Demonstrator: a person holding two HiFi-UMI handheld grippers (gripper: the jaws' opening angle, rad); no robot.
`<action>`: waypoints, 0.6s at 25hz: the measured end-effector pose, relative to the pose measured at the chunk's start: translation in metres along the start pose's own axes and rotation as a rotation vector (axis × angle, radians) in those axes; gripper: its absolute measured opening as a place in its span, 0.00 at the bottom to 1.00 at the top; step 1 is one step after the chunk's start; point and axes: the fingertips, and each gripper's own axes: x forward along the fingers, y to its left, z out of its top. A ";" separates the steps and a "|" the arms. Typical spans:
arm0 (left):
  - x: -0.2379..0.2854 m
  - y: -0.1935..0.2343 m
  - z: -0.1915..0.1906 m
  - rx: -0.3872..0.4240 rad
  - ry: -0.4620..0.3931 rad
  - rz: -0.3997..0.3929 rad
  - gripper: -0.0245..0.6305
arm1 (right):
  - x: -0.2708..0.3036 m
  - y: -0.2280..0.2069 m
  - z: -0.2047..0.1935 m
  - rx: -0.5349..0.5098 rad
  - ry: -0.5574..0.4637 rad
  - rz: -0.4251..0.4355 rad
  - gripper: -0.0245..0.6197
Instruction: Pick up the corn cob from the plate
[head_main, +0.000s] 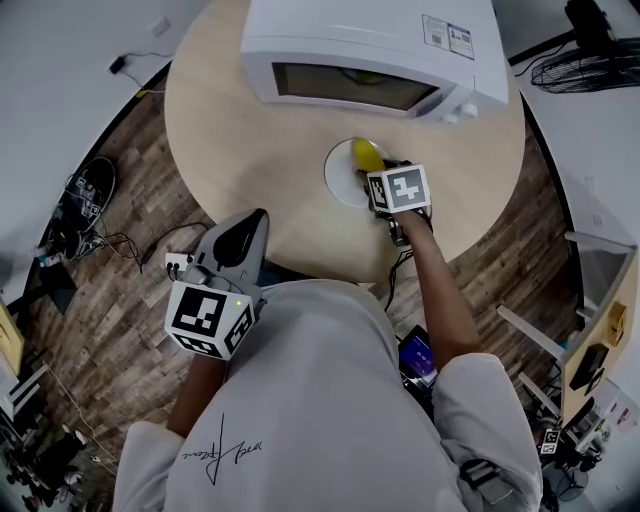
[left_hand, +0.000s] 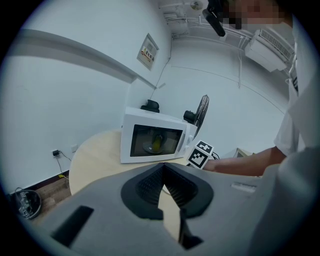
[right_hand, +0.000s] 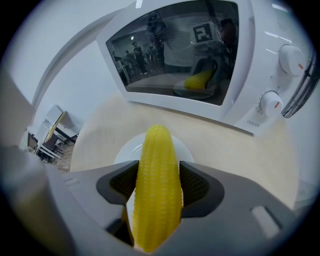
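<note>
The right gripper (right_hand: 156, 189) was clenched on the corn cob (right_hand: 158, 150), its ribbed dark pads pressed against the cob's two sides about halfway along its length. The cob ran lengthwise between the jaws, with its rounded tip pointing forward past them toward the microwave oven (head_main: 370, 45). In the head view the cob sat over the right part of the small white plate (head_main: 338, 172), just ahead of the right gripper's marker cube (head_main: 401, 189). From these angles I could not tell whether the cob had cleared the plate or still touched it. The plate lay on the round light-wood table (head_main: 250, 130), just in front of the microwave oven and a little apart from it. The oven's door was closed, and its dark glass mirrored the marker cube and a yellow cob shape.

The left gripper (left_hand: 163, 169) was closed on nothing: its pad tips met, and only a sliver of tabletop showed in the wedge below them. It was held low at the table's near edge, close to the person's torso and well apart from the plate, aimed toward the microwave oven.
</note>
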 end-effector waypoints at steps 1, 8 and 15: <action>0.000 -0.001 0.000 0.002 0.000 -0.001 0.03 | -0.001 -0.001 0.000 0.001 -0.003 -0.001 0.45; 0.001 -0.009 -0.002 0.008 -0.004 -0.009 0.03 | -0.011 -0.002 0.001 0.010 -0.034 -0.005 0.45; -0.001 -0.014 -0.002 0.025 -0.006 -0.010 0.03 | -0.021 -0.002 0.000 0.018 -0.053 -0.007 0.45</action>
